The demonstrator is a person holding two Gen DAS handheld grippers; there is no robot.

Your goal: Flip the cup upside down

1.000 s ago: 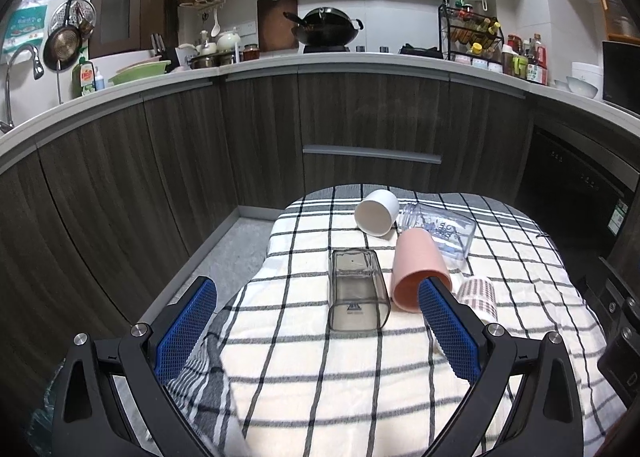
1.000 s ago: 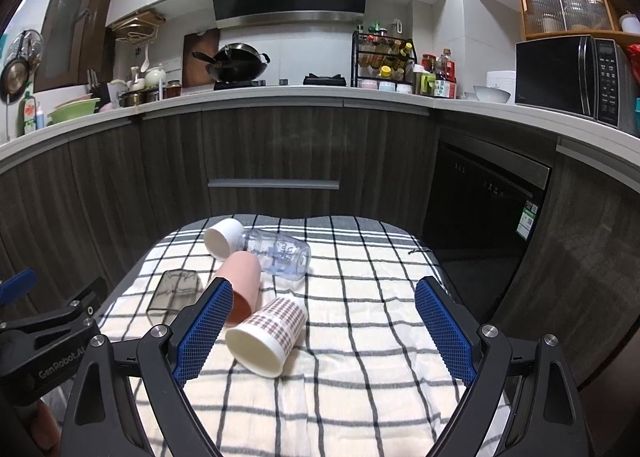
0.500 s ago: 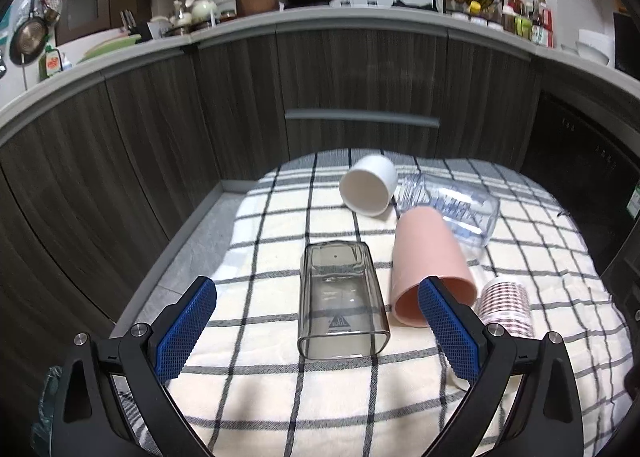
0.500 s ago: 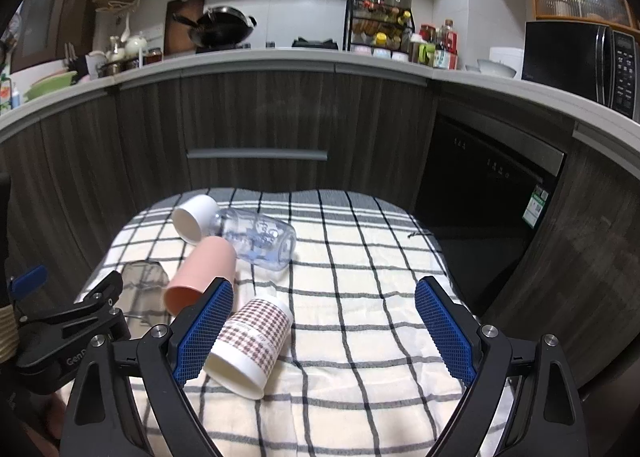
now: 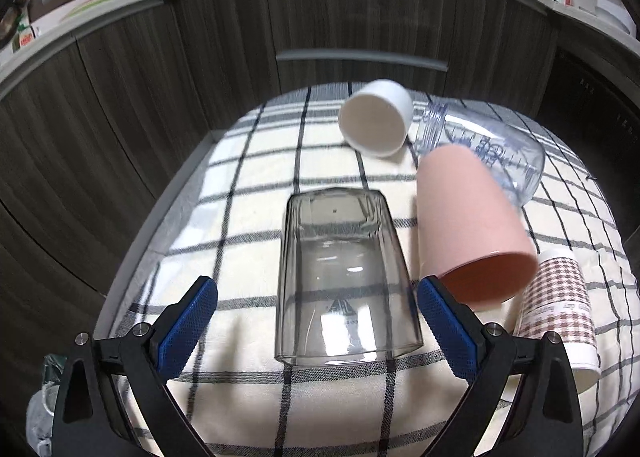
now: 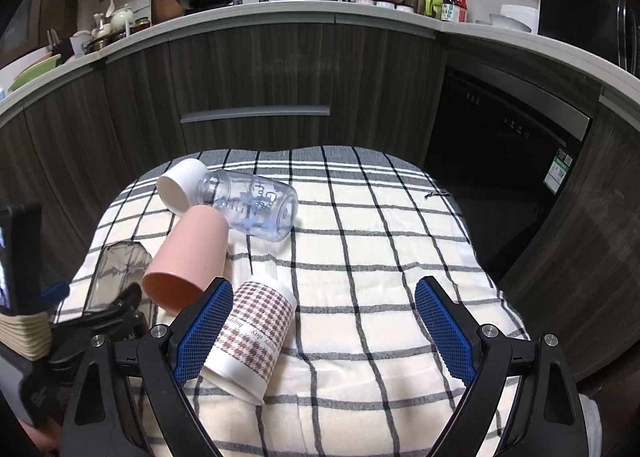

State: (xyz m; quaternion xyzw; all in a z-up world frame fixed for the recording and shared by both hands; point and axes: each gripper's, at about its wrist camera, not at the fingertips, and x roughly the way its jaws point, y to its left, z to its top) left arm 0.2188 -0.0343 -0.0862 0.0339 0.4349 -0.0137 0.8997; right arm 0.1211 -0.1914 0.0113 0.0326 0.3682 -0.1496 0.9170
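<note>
A smoky clear square cup (image 5: 344,281) lies on its side on the checked cloth (image 5: 248,177), mouth toward me; it also shows in the right wrist view (image 6: 116,273). My left gripper (image 5: 316,321) is open, its blue pads on either side of the cup's mouth end, not touching. Beside it lie a pink cup (image 5: 468,225), a houndstooth paper cup (image 5: 560,309), a white cup (image 5: 376,123) and a clear bottle (image 5: 488,145). My right gripper (image 6: 324,331) is open and empty, its left pad beside the houndstooth cup (image 6: 256,333).
The cloth-covered table stands before dark wooden cabinets (image 6: 256,69) and a black dishwasher (image 6: 504,145) at right. The table's left edge (image 5: 160,213) drops to the floor. The left gripper body (image 6: 80,337) shows at the right view's lower left.
My left gripper has moved forward and down, so its open pads now flank the clear cup. My right gripper has moved forward a little toward the houndstooth cup.
</note>
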